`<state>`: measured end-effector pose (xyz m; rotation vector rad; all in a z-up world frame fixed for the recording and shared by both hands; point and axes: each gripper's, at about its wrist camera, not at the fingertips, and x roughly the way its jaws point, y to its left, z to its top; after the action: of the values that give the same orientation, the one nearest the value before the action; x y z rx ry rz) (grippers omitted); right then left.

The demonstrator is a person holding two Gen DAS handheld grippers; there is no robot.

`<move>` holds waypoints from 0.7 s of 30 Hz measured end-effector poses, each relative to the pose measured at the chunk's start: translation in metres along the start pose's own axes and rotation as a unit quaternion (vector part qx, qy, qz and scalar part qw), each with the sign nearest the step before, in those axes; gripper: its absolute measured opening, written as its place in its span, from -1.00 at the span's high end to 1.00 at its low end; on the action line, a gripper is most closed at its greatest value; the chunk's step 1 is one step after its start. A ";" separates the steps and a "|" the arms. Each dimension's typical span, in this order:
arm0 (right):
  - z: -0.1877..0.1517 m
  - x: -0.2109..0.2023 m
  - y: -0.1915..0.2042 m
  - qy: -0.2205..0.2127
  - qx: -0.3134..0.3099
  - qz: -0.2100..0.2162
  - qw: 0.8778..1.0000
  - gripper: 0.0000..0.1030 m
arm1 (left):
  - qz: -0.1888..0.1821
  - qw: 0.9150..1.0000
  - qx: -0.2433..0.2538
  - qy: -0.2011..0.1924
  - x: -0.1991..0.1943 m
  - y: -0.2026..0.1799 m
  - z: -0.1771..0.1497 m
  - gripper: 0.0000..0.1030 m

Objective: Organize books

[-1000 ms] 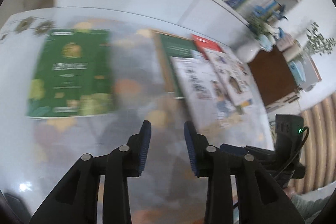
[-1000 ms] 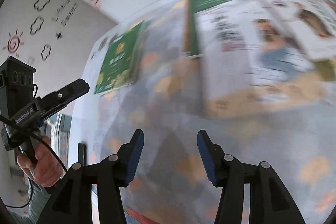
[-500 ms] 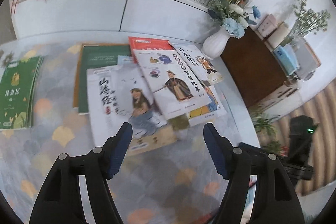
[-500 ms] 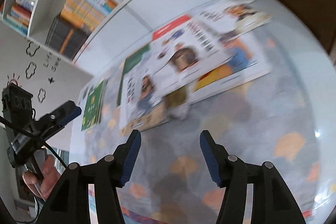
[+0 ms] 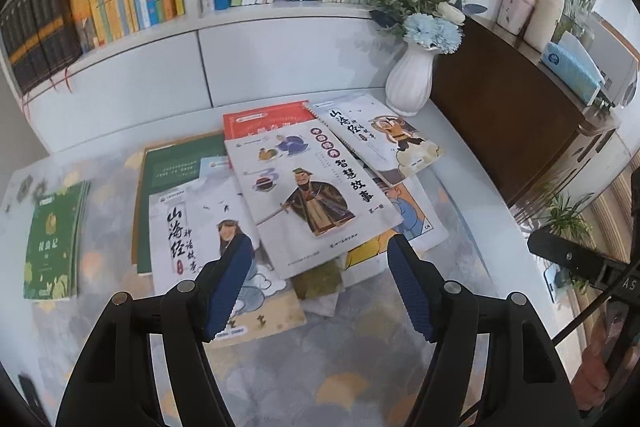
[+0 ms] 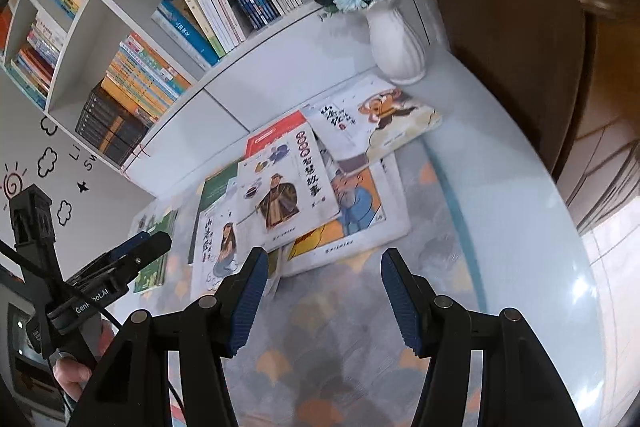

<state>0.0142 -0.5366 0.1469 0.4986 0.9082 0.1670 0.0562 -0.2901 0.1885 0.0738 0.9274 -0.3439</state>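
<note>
Loosely fanned across the counter (image 5: 472,163) lies the pile of books (image 5: 312,195), picture covers up, overlapping at odd angles, with one green book (image 5: 52,243) apart at the left. Both grippers tilt down toward the pile from the near side without touching it. The left gripper (image 5: 320,283) has just opened, its jaws now wide and empty, framing the pile's near edge. The right gripper (image 6: 322,301) is likewise spread, nothing between its blue pads, the books just beyond its tips. Behind the pile stands a white vase (image 5: 410,83) of blue flowers, and a full bookshelf (image 5: 208,15) above.
</note>
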 end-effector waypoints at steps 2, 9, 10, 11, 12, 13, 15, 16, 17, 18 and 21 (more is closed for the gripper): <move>0.005 0.004 0.000 0.001 -0.007 -0.002 1.000 -0.10 | 0.009 1.000 0.005 0.001 0.004 -0.004 0.002 -0.33; 0.018 0.031 -0.005 0.016 -0.011 0.006 1.000 -0.10 | 0.027 1.000 0.006 0.011 0.023 -0.008 0.009 -0.33; 0.020 0.035 -0.006 0.019 -0.010 0.006 1.000 -0.10 | 0.030 0.999 0.005 0.014 0.027 -0.008 0.009 -0.33; 0.022 0.040 -0.008 0.022 -0.009 0.006 1.000 -0.10 | 0.033 0.999 0.005 0.017 0.031 -0.007 0.010 -0.33; 0.023 0.043 -0.008 0.024 -0.008 0.006 1.000 -0.10 | 0.036 0.999 0.004 0.021 0.036 -0.006 0.011 -0.33; 0.026 0.048 -0.009 0.027 -0.007 0.006 1.000 -0.10 | 0.040 0.999 0.003 0.025 0.041 -0.005 0.011 -0.33; 0.030 0.054 -0.011 0.030 -0.006 0.007 1.000 -0.10 | 0.041 0.999 0.001 0.031 0.050 -0.003 0.012 -0.33; 0.032 0.057 -0.012 0.031 -0.006 0.007 0.999 -0.10 | 0.041 0.999 -0.001 0.035 0.055 -0.001 0.013 -0.33; 0.034 0.061 -0.012 0.033 -0.006 0.007 0.999 -0.10 | 0.041 0.998 -0.002 0.037 0.058 0.000 0.013 -0.33; 0.035 0.064 -0.013 0.035 -0.005 0.007 0.999 -0.10 | 0.042 0.998 -0.003 0.039 0.060 0.000 0.013 -0.33; 0.040 0.076 -0.015 0.043 -0.003 0.006 0.999 -0.10 | 0.045 0.998 -0.002 0.046 0.071 0.002 0.013 -0.33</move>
<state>0.0910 -0.5371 0.1061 0.4939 0.9878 0.2031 0.1057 -0.3096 0.1402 0.1290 1.0131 -0.2574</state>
